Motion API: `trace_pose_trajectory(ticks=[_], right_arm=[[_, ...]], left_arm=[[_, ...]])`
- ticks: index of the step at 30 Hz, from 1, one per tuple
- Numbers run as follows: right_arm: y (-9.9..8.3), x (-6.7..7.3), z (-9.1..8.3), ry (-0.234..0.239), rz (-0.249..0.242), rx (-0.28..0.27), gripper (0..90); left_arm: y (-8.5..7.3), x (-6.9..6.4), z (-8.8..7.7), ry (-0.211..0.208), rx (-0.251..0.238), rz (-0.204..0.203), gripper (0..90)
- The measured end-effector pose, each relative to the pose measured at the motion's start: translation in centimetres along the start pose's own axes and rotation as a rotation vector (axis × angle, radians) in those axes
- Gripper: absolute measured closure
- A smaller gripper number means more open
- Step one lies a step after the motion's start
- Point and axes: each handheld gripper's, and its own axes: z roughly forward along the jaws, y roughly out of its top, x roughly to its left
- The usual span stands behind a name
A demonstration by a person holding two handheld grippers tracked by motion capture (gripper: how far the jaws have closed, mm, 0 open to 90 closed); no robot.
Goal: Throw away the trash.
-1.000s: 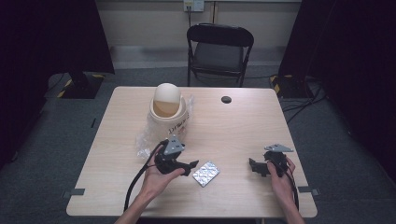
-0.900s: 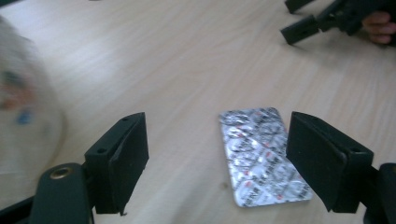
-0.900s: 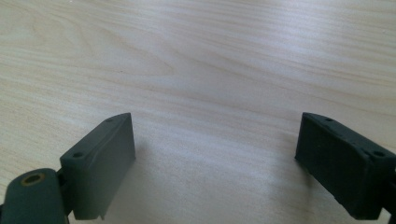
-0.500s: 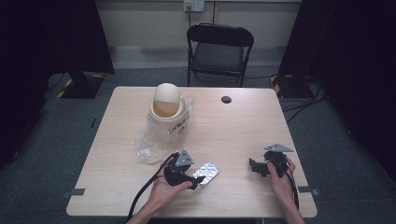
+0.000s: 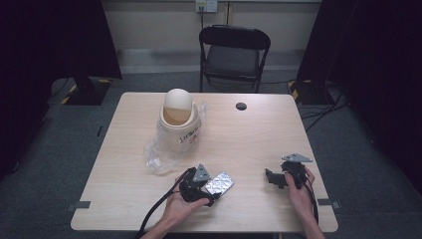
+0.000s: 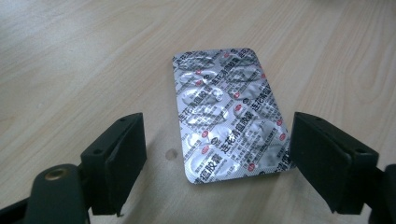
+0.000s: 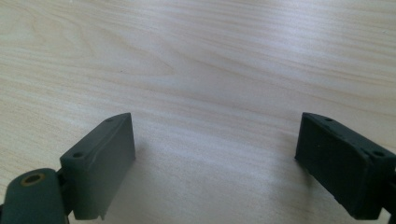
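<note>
Left gripper view: silver foil blister pack [image 6: 229, 116], rounded corners, red-black print, flat on table [image 6: 70, 70] between left tongs [image 6: 217, 154], just opening, not gripping. Right tongs [image 7: 219, 158] wide, empty.

Shiny crinkled foil blister pack [image 6: 230, 115] lies on smooth matt wooden table [image 6: 70, 60].

The table [image 5: 259, 149] was lit evenly from above, while the room around the table stayed dark. On the table, the blister pack [image 6: 229, 112] showed glare on its foil. The nearest jaws looked soft, and small shadows lay beneath them.
</note>
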Motion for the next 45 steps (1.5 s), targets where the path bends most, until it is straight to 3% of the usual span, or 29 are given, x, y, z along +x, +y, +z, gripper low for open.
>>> trace_pose_trajectory(ticks=[3,11,20,22,26,30,45], right_arm=[[0.0,0.0,0.0,0.000,0.000,0.000,11.0],[0.0,0.0,0.0,0.000,0.000,0.000,11.1],[0.0,0.0,0.0,-0.001,-0.001,-0.001,11.1],[0.0,0.0,0.0,0.000,-0.001,-0.001,11.1],[0.0,0.0,0.0,0.000,-0.001,-0.001,11.1],[0.0,0.0,0.0,-0.001,0.000,0.000,11.1],[0.0,0.0,0.0,0.000,0.001,0.000,11.2]], left_arm=[[0.0,-0.1,0.2,-0.018,0.000,0.009,18.0],[-0.1,-1.2,0.8,0.009,0.022,0.047,15.5],[0.0,-1.3,1.0,0.000,0.014,0.043,15.3],[0.0,-1.1,0.9,0.000,0.010,0.045,17.3],[0.0,-0.2,0.8,0.022,-0.009,0.028,29.6],[0.1,0.1,0.8,0.032,-0.008,0.025,29.4],[0.0,0.3,0.6,0.008,-0.010,0.031,34.1]])
